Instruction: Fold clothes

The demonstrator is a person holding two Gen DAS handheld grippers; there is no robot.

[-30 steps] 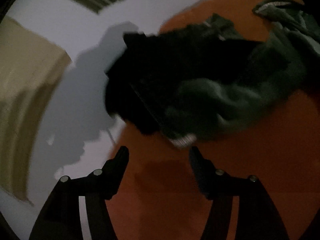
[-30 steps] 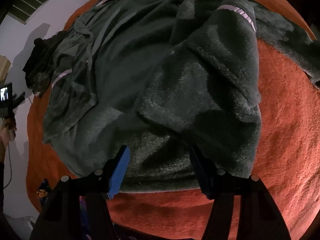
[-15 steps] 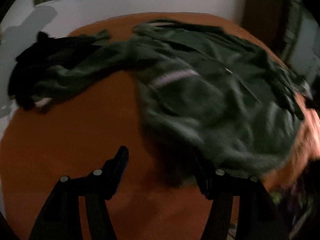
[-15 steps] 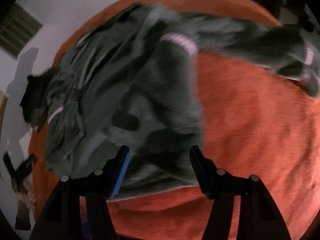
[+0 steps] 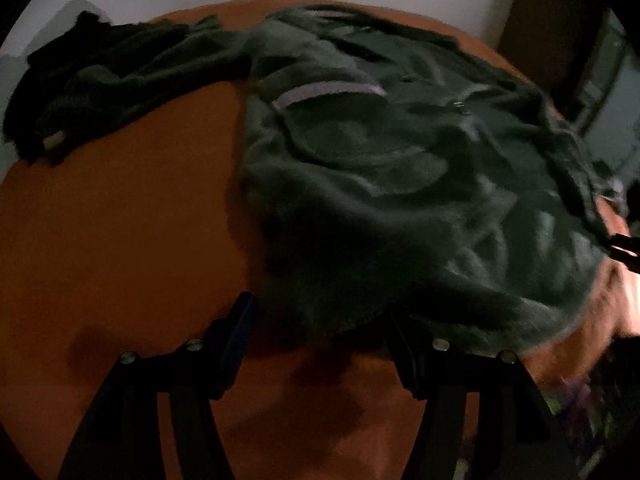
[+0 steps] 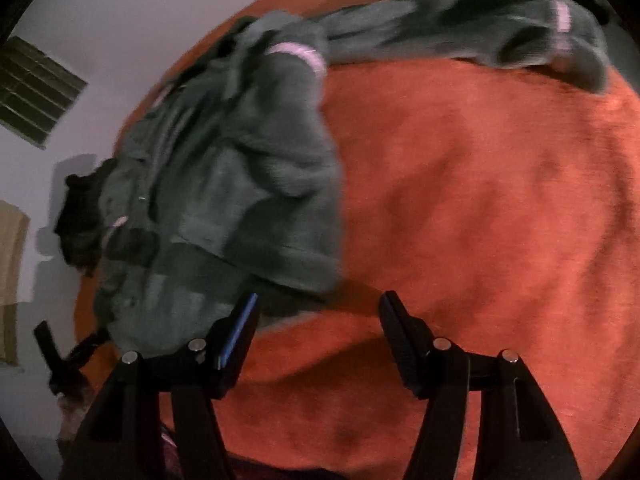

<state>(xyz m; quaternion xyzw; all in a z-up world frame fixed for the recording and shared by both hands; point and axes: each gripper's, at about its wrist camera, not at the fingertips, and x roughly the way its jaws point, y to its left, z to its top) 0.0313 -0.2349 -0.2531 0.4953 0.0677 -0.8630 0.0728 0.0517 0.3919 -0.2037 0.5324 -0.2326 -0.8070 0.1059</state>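
Two claws agape — left claw (image 5: 320,316) | robe (image 5: 400,168) hem just beyond

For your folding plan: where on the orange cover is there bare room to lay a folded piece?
Free: the wide orange fabric cover between the dark green fleece robe's body and its outstretched sleeve, and the patch below the other sleeve. Crowded: the robe's body and the black garment at the far edge.

Motion blur smears the green fleece garment (image 5: 400,168), so its folds barely read. A dark heap (image 5: 60,76) beside its sleeve sits too dim to identify, and something small (image 6: 60,356) at the right view's lower left stays unclear.
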